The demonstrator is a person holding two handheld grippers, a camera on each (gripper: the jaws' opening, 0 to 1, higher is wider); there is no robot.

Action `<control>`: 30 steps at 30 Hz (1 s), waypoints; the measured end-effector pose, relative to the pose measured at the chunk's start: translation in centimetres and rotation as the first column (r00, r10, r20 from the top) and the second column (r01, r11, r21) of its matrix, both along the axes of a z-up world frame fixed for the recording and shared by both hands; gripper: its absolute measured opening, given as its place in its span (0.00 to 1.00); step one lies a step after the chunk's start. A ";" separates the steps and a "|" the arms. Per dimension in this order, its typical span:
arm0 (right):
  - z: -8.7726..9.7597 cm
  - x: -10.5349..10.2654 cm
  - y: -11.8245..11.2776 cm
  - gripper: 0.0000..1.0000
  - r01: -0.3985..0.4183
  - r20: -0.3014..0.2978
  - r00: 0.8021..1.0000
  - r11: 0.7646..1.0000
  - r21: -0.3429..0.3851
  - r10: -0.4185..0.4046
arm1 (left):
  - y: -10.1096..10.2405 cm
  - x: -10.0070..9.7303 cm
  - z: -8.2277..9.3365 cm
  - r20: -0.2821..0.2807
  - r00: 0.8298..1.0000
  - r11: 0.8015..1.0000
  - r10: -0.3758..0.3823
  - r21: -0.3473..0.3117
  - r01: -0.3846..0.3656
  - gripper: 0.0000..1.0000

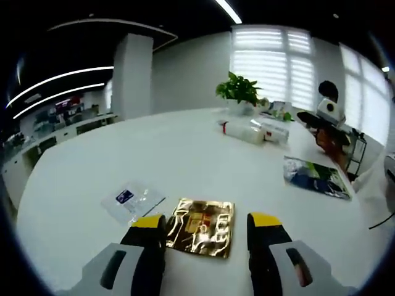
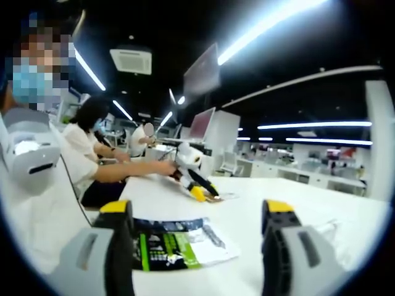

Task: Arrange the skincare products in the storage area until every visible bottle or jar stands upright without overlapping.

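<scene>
A gold foil sachet lies flat on the white table, just ahead of my left gripper and between its jaws, which stand open without touching it. A clear sachet with a blue label lies to its left. Far across the table, white bottles lie on their sides. A blue and green packet lies at the right; in the right gripper view the same packet sits low between the jaws of my open right gripper.
A potted plant stands behind the lying bottles. Seated people are at the left. A hand holds another gripper with yellow tips over the table beside a small flat packet. A black and white device sits at the table's right edge.
</scene>
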State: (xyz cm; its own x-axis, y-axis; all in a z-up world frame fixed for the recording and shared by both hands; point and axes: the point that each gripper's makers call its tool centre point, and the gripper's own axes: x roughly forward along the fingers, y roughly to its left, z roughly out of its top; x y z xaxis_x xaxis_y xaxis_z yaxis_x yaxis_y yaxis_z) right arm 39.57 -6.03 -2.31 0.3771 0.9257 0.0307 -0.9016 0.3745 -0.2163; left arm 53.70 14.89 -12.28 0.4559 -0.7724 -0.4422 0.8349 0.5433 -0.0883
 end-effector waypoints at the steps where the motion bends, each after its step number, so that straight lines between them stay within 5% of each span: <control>1: 0.0 0.0 0.0 0.86 0.000 0.000 1.000 1.000 0.000 0.000 | -0.2 -0.2 0.0 0.000 1.000 1.000 -0.010 0.000 0.010 0.54; 18: -0.1 -0.1 0.1 0.86 -0.005 -0.001 1.000 1.000 -0.005 0.005 | -2.1 -2.7 0.5 -0.021 0.993 0.993 -0.120 -0.020 0.120 0.54; 30: -0.2 -0.2 0.2 0.86 -0.011 0.000 1.000 1.000 -0.012 0.011 | 1.2 -0.2 1.8 0.061 0.998 1.000 -0.006 0.029 0.004 0.54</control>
State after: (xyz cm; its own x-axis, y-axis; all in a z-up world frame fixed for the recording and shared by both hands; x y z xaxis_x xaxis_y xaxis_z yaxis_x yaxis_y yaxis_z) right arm 39.41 -5.78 -2.54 0.3668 0.9301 0.0199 -0.9057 0.3619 -0.2208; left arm 53.45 16.08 -10.52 0.4790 -0.7620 -0.4359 0.8408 0.5409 -0.0216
